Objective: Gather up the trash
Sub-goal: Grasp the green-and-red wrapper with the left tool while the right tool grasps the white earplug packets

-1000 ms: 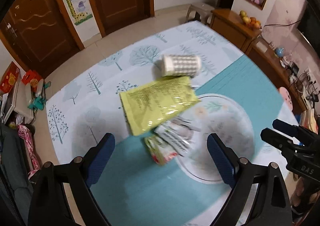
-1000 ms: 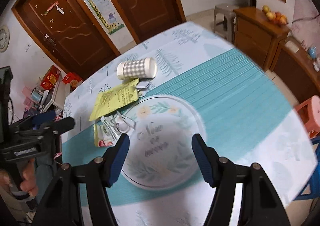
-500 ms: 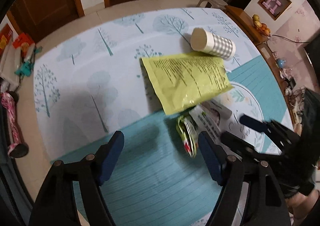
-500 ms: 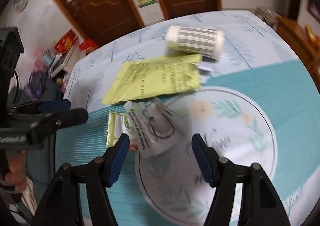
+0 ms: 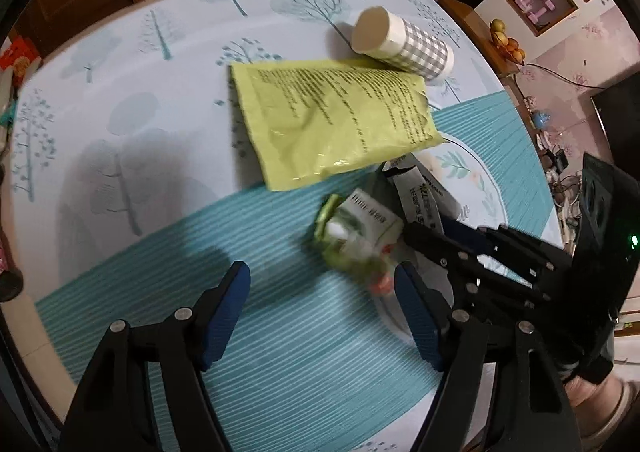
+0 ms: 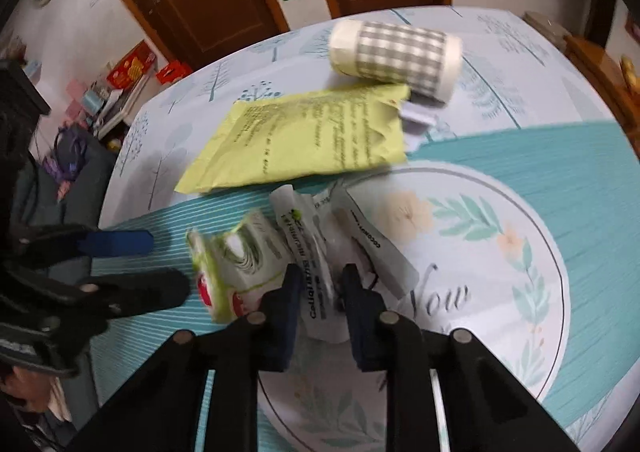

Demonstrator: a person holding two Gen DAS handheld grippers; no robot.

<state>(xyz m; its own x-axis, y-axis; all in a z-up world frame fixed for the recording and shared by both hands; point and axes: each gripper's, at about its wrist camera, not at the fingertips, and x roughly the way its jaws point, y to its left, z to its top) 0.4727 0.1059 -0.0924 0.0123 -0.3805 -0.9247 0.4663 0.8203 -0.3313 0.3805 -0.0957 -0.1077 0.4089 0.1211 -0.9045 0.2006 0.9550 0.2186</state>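
Tabletop closer now; right gripper (image 6: 318, 284) closing on white wrapper (image 6: 320, 292), left gripper (image 5: 322, 292) released

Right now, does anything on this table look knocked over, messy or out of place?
Yes. The checked cup lies on its side at the table's far end, against the yellow-green pouch. Crumpled wrappers are heaped at the edge of the flower print on the tablecloth, and the right gripper is closing on a white one.
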